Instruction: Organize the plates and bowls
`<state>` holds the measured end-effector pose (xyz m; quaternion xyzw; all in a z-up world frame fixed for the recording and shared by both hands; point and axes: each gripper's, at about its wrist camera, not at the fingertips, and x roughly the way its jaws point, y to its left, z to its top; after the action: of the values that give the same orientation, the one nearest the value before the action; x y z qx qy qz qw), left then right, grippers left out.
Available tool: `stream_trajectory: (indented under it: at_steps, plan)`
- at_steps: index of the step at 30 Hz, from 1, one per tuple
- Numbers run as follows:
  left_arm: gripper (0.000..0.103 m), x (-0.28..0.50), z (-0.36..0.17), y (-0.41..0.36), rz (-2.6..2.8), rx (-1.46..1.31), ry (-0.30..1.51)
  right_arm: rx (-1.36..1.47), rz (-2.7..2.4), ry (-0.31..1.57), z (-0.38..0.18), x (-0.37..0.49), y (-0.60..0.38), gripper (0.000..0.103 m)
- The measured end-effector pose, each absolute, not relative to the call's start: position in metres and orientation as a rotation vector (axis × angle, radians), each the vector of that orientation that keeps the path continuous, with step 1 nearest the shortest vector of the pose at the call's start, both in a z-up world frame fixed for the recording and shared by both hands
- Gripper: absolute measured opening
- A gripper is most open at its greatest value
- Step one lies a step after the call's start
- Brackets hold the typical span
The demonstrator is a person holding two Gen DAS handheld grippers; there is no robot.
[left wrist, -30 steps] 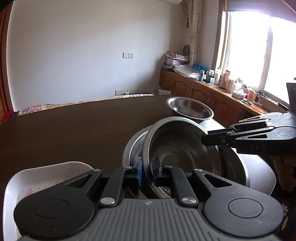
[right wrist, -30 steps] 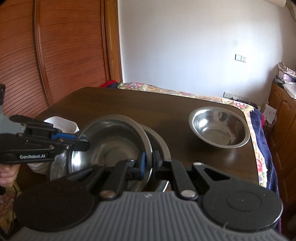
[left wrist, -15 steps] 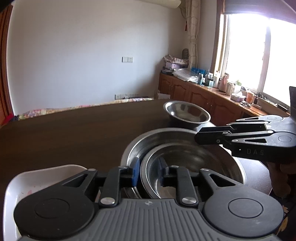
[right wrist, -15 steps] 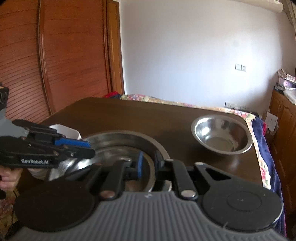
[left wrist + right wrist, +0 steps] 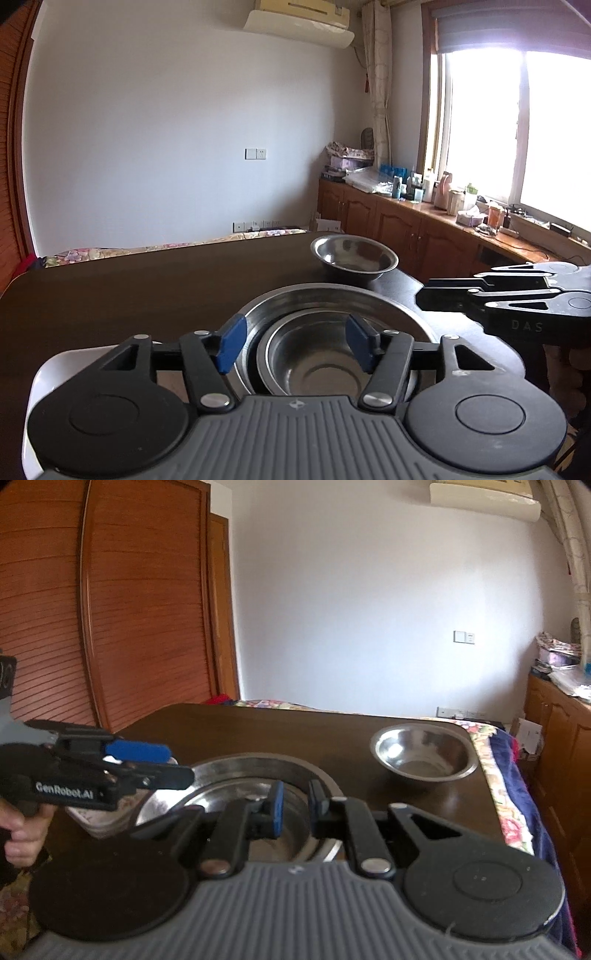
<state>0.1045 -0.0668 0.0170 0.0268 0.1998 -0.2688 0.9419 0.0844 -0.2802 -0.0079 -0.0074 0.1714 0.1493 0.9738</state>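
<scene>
- The left claw [image 5: 295,343] is seen with its jaws opening and wide apart; nothing is pressed by the blue pads [image 5: 231,343], though the nested bowls lie just ahead of and below them.
- The right claw [image 5: 295,805] is held nearly shut with a narrow gap between its pads, and nothing is seen to be gripped there.
- A smaller steel bowl [image 5: 317,358] is found seated inside a larger steel bowl [image 5: 332,295], directly in front of both claws on the dark table [image 5: 129,295].
- A third steel bowl [image 5: 354,254] stands apart, farther ahead and to the right of the left claw, near the table's far edge.
- A white dish [image 5: 40,373] is partly seen beside the left claw's left finger.
- The bowls are judged stiff, light and slippery; a loud slide or a rocking is to be expected if they are nudged.
- The thin rolled rim is judged the best hold, pinched with one pad inside and one outside.
</scene>
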Motion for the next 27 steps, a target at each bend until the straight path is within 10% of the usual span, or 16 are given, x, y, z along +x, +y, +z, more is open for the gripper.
stream_trajectory:
  at_steps: [19, 27]
  plan:
    - [0.103, 0.077, 0.041, -0.084, -0.584, 0.045, 0.309, 0.011, 0.206, 0.257, 0.002, 0.050, -0.319, 0.055]
    - [0.103, 0.094, 0.047, -0.091, -0.590, 0.043, 0.305, 0.016, 0.159, 0.207, -0.005, 0.057, -0.328, 0.101]
